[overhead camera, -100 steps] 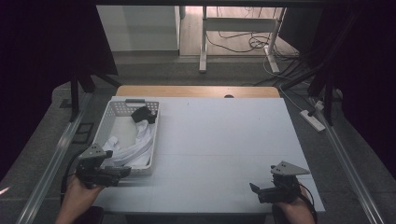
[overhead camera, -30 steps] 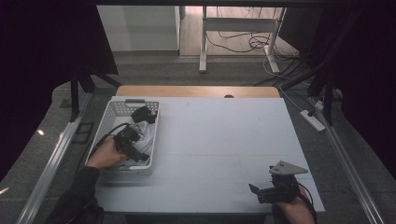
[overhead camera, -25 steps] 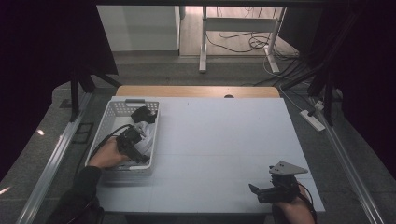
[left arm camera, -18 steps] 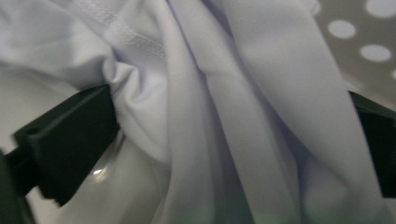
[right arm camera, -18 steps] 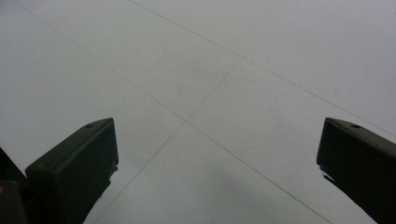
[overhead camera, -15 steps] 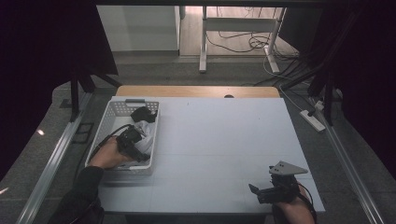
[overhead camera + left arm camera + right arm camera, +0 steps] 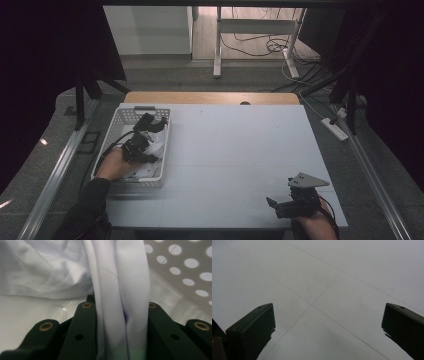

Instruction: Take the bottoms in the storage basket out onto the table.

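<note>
The left gripper (image 7: 142, 150) is clamped on a white cloth (image 7: 120, 290) in the basket (image 7: 162, 167); lift slowly, clearing its near-right wall, while the right gripper (image 7: 328, 330) rests with jaws apart

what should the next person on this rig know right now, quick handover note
Left gripper: down in the white basket; its jaws have just been closing and now pinch a fold of the white cloth.
Right gripper: jaws open, nothing between them, resting at the near right of the table.
Things: the white cloth lies in the basket at the table's left side; a dark item sits at the basket's far end.
Done: the cloth is gripped.
Left: probably lift the cloth out of the basket onto the table; the right gripper is free to help.
</note>
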### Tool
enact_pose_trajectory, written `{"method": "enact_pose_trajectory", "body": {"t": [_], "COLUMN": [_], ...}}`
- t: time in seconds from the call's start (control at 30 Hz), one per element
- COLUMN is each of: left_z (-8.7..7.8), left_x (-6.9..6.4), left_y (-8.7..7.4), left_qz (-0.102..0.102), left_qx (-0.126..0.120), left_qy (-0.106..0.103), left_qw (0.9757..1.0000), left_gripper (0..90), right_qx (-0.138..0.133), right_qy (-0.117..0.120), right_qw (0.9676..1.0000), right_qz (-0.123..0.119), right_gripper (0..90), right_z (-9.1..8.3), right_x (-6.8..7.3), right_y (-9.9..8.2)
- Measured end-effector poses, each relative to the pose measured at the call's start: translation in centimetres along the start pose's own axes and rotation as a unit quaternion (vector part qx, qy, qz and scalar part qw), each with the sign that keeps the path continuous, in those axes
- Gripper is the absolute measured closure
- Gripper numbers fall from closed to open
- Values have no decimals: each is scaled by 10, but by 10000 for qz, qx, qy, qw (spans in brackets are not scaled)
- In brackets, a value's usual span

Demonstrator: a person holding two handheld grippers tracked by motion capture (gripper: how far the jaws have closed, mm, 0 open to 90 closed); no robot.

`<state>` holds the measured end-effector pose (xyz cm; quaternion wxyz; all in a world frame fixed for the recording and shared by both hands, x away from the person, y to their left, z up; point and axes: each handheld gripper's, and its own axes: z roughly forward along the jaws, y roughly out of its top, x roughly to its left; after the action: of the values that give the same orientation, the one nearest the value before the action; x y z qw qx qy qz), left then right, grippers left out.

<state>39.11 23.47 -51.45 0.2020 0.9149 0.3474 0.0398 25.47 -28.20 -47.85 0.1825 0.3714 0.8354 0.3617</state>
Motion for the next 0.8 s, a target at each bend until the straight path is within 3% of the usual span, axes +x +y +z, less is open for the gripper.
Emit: {"method": "enact_pose_trajectory", "body": {"t": [0.1,0.17,0.3,0.33,0.37,0.4,0.43,0.47,0.5,0.53,0.57,0.6,0.63,0.67,0.8], "left_z": [-3,-10,-19,-25,-25,-30,-30,-36,-36,-42,-42,-48,-48,-52,-59], "left_x": [0,0,2,4,4,5,5,7,7,7,7,7,7,7,5], "left_y": [1,1,0,-1,-1,-3,-3,-5,-5,-6,-6,-7,-7,-8,-8], "left_qz": [-53,-145,-284,-372,-372,-397,-397,-449,-449,-498,-498,-542,-542,-573,-631], "left_qx": [-22,-325,-619,-832,-832,-1041,-1041,-1235,-1235,-1418,-1418,-1566,-1566,-1669,-1775], "left_qy": [84,66,37,-34,-34,-126,-126,-200,-200,-231,-231,-231,-231,-220,-175], "left_qw": [9999,9993,9977,9958,9958,9937,9937,9911,9911,9884,9884,9859,9859,9841,9819], "left_gripper": [755,755,756,756,756,756,755,755,755,755,755,755,755,755,754], "right_qx": [-2,-8,-13,-7,-7,-9,-9,-15,-13,-13,-13,-16,-16,-18,-17], "right_qy": [5,7,15,9,9,9,9,12,12,12,12,18,18,18,17], "right_qw": [10000,10000,10000,10000,10000,10000,10000,10000,10000,10000,10000,10000,10000,10000,10000], "right_qz": [2,5,4,-6,-6,-10,-10,-14,-16,-18,-18,-13,-13,-13,-14], "right_gripper": [0,0,0,0,0,0,0,0,0,0,0,0,0,0,0], "right_z": [0,0,0,-1,-1,-1,-1,-1,-1,-1,-1,-1,-1,-1,-1], "right_x": [0,0,0,0,0,0,0,0,0,0,0,0,0,0,0], "right_y": [0,0,0,0,0,0,0,0,0,0,0,0,0,0,0]}}
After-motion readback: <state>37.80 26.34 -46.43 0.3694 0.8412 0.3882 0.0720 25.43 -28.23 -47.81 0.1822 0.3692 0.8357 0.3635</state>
